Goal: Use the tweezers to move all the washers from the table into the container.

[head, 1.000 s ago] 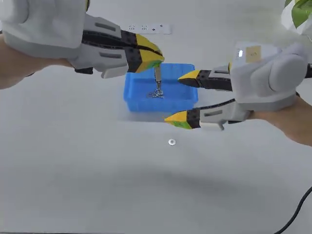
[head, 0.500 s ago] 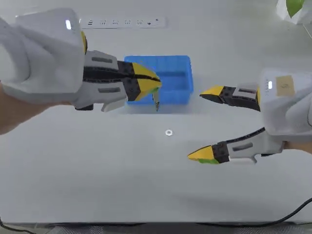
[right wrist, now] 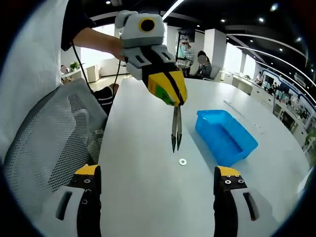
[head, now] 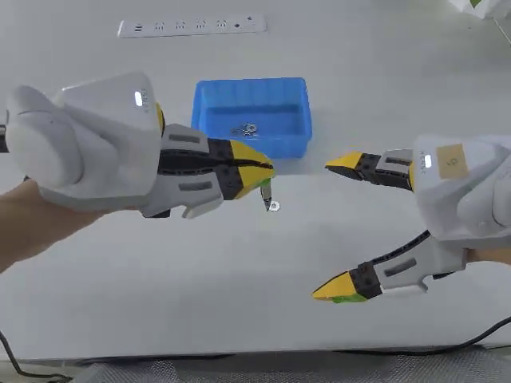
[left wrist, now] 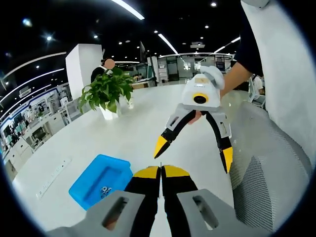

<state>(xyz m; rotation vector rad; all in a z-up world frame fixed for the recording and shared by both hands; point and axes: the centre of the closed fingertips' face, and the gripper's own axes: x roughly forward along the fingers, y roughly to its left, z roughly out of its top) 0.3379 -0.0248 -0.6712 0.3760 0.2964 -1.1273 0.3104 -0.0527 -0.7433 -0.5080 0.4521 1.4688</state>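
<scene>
Head view looks down on a white table (head: 160, 279), where the left gripper (head: 267, 174) comes in from the left with its yellow-tipped jaws clenched on a pair of tweezers (head: 267, 195). The tweezers point down toward the table top, and their tips sit just beside a single washer (head: 274, 207) lying on the bare surface. Whether the tips touch it cannot be told. Beyond the washer, on the far side, stands a blue container (head: 254, 148) with a few washers (head: 247, 129) already lying on its floor. A white power strip (head: 192, 26) lies farther back still, near the far edge. The right gripper (head: 322, 231) is on the right, released, its two jaws spread wide with nothing between them, well apart from the washer and the container. In the right gripper view the tweezers (right wrist: 176, 128) hang from the left gripper (right wrist: 173, 96) with their points close together just above the washer (right wrist: 183, 161), and the container (right wrist: 227, 133) sits to the right of it. In the left gripper view a potted plant (left wrist: 106, 91) stands on the table beyond the container.
</scene>
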